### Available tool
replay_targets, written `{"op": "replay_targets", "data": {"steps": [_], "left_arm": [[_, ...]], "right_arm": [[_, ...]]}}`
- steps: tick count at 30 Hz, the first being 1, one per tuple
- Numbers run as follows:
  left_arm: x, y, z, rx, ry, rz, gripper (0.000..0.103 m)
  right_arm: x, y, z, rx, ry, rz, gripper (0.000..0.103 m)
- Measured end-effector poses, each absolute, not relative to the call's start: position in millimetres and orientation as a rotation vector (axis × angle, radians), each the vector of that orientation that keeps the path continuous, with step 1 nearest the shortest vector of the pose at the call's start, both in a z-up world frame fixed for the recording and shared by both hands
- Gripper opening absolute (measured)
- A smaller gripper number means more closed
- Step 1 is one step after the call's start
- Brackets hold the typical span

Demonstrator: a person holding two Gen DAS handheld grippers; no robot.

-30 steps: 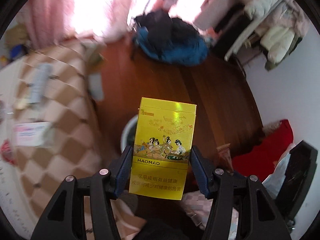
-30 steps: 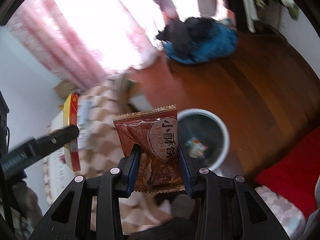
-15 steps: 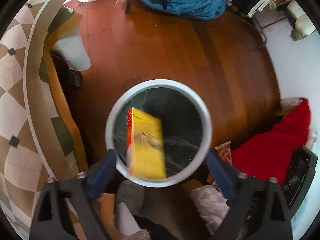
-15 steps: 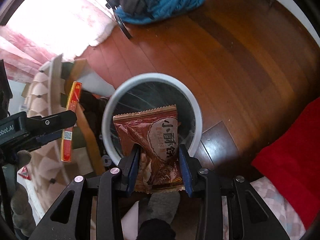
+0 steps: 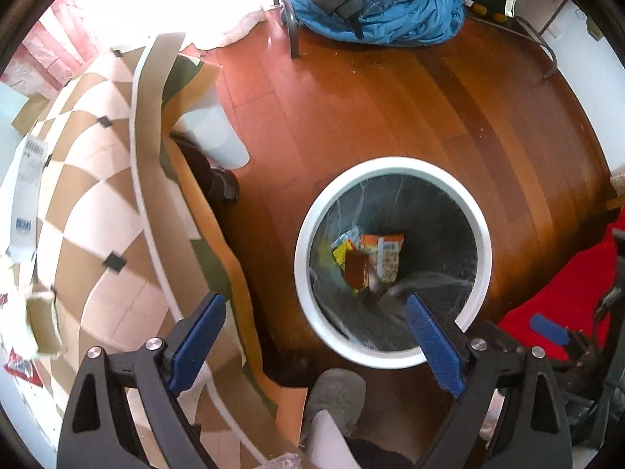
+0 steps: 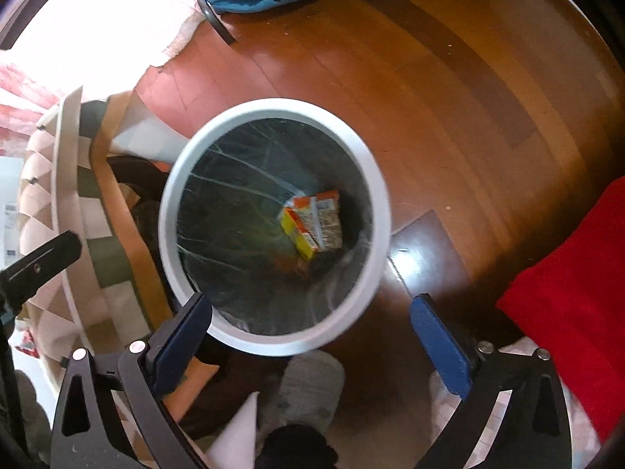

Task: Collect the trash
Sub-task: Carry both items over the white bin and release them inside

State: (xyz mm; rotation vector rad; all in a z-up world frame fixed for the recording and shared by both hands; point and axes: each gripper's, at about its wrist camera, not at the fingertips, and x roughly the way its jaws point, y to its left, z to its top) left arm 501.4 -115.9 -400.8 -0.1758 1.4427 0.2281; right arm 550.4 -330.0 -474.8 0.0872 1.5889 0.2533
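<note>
Hovering above the white-rimmed waste bin (image 5: 392, 357), the left claw (image 5: 312, 336) has its blue pads spread wide with nothing between them; the right claw (image 6: 312, 336) is likewise spread and empty over the same bin (image 6: 273, 346), which puts both directly over the opening so that anything let go would fall inside. Contents, trash: an orange-and-white carton (image 5: 384, 252), a yellow pack (image 5: 341, 252) and a brown wrapper (image 5: 356, 271) lie together at the bottom on the dark liner, touching one another. Surroundings: wooden floor (image 5: 390, 97) under the bin; checked bench cloth (image 5: 90, 211) at left, bearing paper slips; blue bedding heap (image 5: 383, 19) far; red fabric (image 6: 566, 293) at right. Judgement: this load appears deposited; further trash probably remains on the bench at left.
</note>
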Motion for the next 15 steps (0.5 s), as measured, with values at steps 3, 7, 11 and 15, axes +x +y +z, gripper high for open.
{"op": "replay_targets", "data": {"steps": [3,7,11,15], "left_arm": [[495.0,-116.2,-399.3,-0.179,1.448,0.233,0.094],[480.9,-118.3,-387.9,-0.185,1.439,0.239,0.094],[470.1,-118.9,-372.4,-0.199,1.418,0.241,0.094],[459.4,-119.4,-353.4,-0.214,1.392,0.236,0.094]], "right_arm": [[544.7,-332.4,-466.3,0.047,1.578,0.240,0.103],[538.4,-331.8,-448.6,0.011,1.553,0.227,0.103],[532.5,-329.3,-427.3,-0.021,1.529,0.224,0.103],[527.0,-329.4,-403.5,-0.037,1.500,0.223,0.103]]}}
